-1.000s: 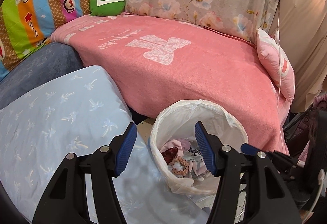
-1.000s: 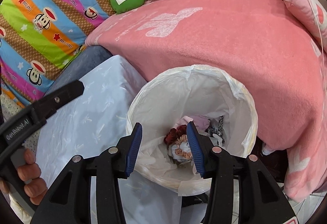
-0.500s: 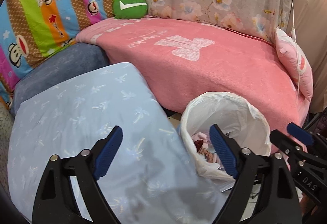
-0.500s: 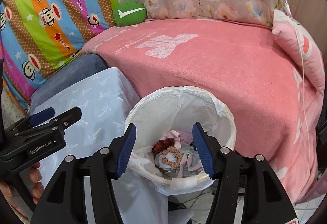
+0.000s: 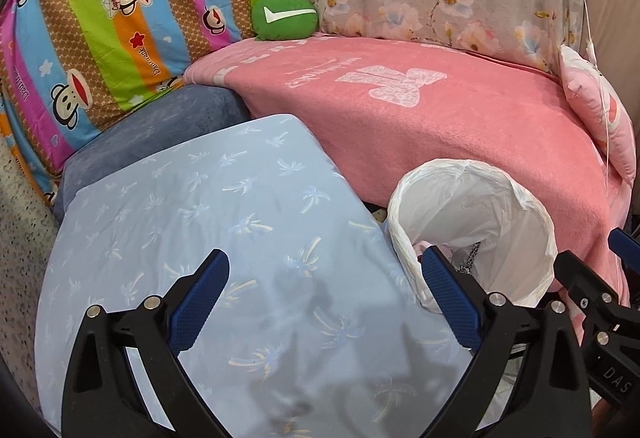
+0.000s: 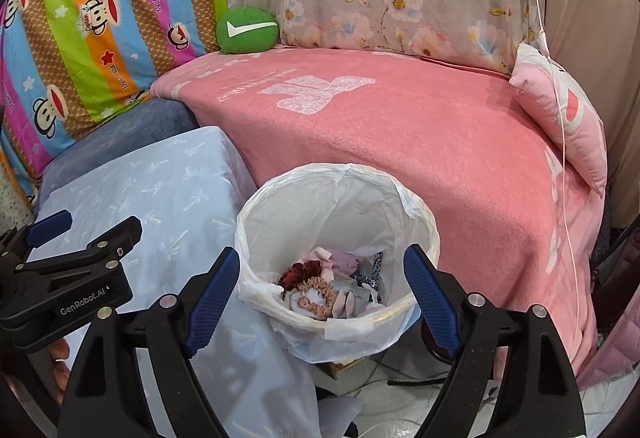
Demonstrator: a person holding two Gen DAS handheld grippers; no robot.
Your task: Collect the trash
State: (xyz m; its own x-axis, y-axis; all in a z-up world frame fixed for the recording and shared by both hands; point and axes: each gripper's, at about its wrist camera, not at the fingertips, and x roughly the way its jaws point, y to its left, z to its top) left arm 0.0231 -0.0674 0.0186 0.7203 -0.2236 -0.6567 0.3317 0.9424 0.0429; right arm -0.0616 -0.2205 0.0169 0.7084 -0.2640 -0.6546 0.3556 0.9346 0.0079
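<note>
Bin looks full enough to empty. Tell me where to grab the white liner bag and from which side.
Take the white liner bag at its rolled rim, where the plastic folds over the bin's edge and gives a loose lip. Come from above with the right tongs, which are open and empty, one pad inside and one outside; the near rim looks clearest.

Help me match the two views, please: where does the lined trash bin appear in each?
Left wrist: the bin is at lower right, partly behind the left gripper's right finger.
Right wrist: the bin is at lower centre, its contents visible.
Shared landmark: the green cushion above the pink blanket.
</note>
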